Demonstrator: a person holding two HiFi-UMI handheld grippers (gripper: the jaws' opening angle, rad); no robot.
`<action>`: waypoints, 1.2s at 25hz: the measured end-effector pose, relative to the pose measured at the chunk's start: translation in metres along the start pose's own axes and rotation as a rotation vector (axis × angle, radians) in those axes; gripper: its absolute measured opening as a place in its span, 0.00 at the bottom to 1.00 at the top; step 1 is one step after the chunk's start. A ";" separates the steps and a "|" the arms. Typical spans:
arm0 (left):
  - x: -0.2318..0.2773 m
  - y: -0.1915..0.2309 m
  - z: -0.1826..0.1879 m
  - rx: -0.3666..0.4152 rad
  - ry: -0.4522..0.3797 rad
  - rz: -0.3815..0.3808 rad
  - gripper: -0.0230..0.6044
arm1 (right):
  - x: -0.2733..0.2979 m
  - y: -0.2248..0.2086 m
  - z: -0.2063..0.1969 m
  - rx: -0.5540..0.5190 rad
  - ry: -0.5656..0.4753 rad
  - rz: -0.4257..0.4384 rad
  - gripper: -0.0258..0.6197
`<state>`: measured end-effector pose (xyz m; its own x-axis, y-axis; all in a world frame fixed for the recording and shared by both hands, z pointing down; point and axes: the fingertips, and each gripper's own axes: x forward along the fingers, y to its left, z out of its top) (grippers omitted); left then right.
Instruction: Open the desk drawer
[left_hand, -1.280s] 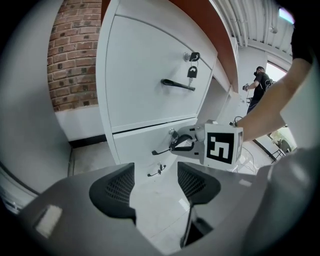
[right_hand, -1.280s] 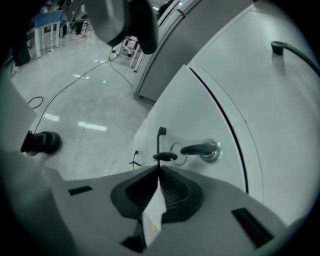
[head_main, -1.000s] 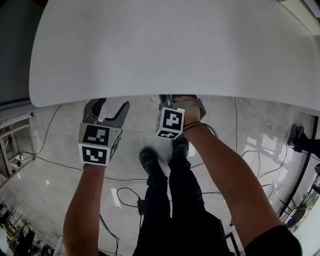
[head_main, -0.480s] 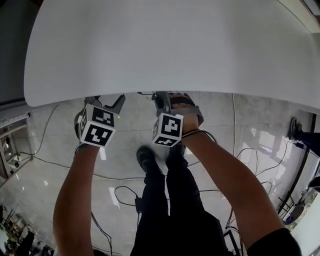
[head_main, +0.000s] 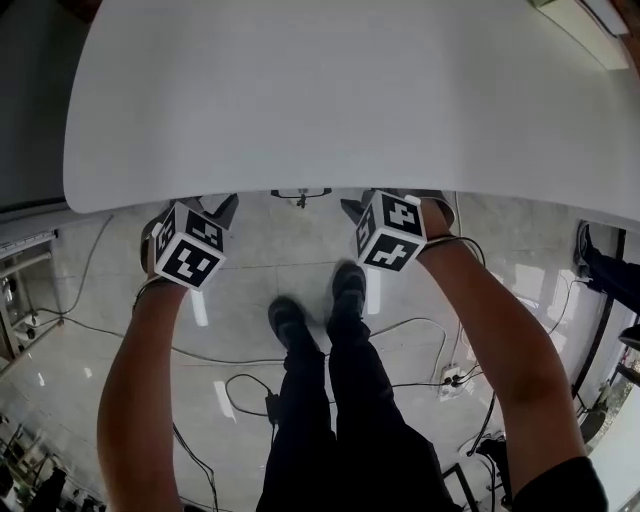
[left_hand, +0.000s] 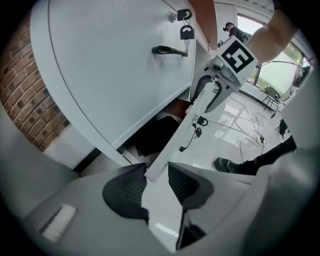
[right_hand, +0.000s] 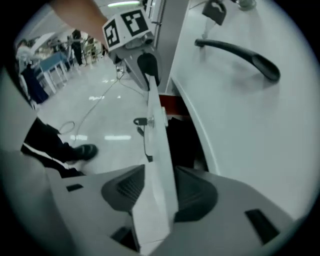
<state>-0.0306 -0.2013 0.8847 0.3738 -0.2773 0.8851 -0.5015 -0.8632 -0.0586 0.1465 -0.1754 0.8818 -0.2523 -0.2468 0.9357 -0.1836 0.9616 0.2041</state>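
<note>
Drawer front (left_hand: 175, 135): pulled out under the worktop (head_main: 300, 100), top edge running hand to hand.
Left hand-held gripper (left_hand: 157, 174): just closed narrow onto its end corner.
Right hand-held gripper (right_hand: 160, 172): just opened wide, astride that edge; we judge it loose.

Left tool (left_hand: 157, 172) just closed on drawer front (right_hand: 159, 140); right tool (right_hand: 159, 175) just opened astride it.

You're standing in an open office-like workroom, white desk (head_main: 300, 90) spreading before you, cables (head_main: 245, 377) trailing over glossy floor tiles (head_main: 90, 290), brick wall (left_hand: 25, 105) showing alongside, more tables (right_hand: 47, 62) sitting far off.
</note>
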 end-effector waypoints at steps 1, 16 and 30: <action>0.000 -0.002 -0.001 -0.005 0.000 -0.002 0.26 | 0.003 -0.001 -0.003 -0.038 0.023 -0.007 0.24; -0.013 -0.053 -0.031 -0.033 -0.015 -0.048 0.25 | -0.005 0.058 -0.010 -0.058 0.061 0.078 0.16; -0.017 -0.075 -0.058 -0.079 -0.002 -0.057 0.25 | -0.001 0.098 -0.006 -0.031 0.049 0.083 0.15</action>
<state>-0.0448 -0.1073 0.9005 0.4048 -0.2295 0.8852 -0.5390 -0.8418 0.0282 0.1350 -0.0805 0.9023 -0.2185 -0.1611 0.9624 -0.1341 0.9819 0.1340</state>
